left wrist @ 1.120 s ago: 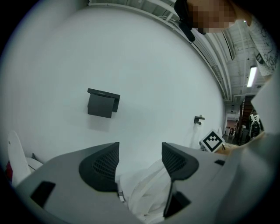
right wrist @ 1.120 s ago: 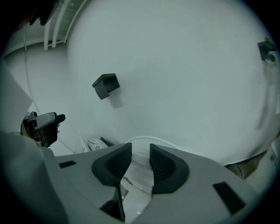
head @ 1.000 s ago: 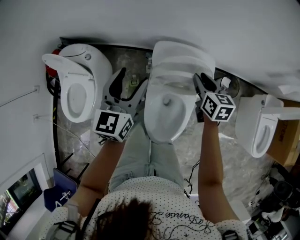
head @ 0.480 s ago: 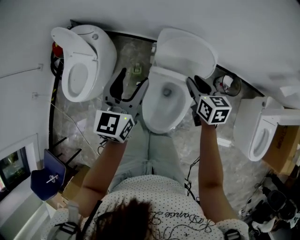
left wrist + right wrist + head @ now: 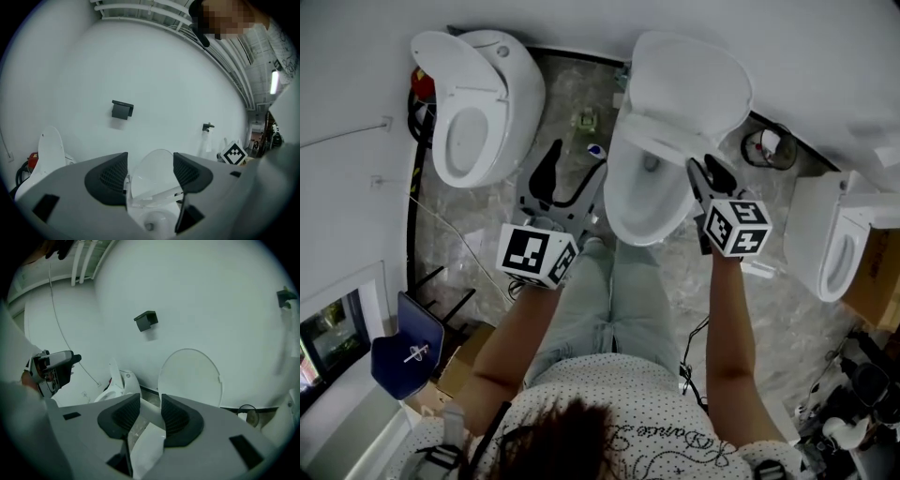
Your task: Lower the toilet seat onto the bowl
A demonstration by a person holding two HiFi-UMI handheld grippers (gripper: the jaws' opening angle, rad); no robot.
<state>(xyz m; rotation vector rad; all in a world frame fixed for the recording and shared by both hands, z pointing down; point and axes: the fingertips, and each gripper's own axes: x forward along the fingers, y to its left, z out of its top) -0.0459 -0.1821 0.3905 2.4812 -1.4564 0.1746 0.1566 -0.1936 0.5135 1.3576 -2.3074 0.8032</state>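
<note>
The middle toilet has its lid (image 5: pixel 689 84) up against the wall. Its white seat (image 5: pixel 661 141) slants partway over the bowl (image 5: pixel 642 211). My right gripper (image 5: pixel 705 176) is at the seat's right side. In the right gripper view the seat's edge (image 5: pixel 146 441) fills the gap of that gripper (image 5: pixel 150 411); its pads touch the seat while the jaws are opening slowly. My left gripper (image 5: pixel 567 178) hangs open over the floor left of the bowl. Through that gripper (image 5: pixel 150 171) I see the lid (image 5: pixel 152 171) and the slanted seat (image 5: pixel 157 196), with nothing between the jaws.
A second toilet (image 5: pixel 478 103) with its seat raised stands at the left, a third (image 5: pixel 834 244) at the right. Cables (image 5: pixel 441 234) trail over the marble floor by the left wall. A round object (image 5: pixel 766 145) sits behind the middle toilet. The person's legs stand before the bowl.
The head view has swung, so the toilets sit higher in frame and the lid shows more fully. The right gripper has stayed at the seat's right side; the left has barely moved.
</note>
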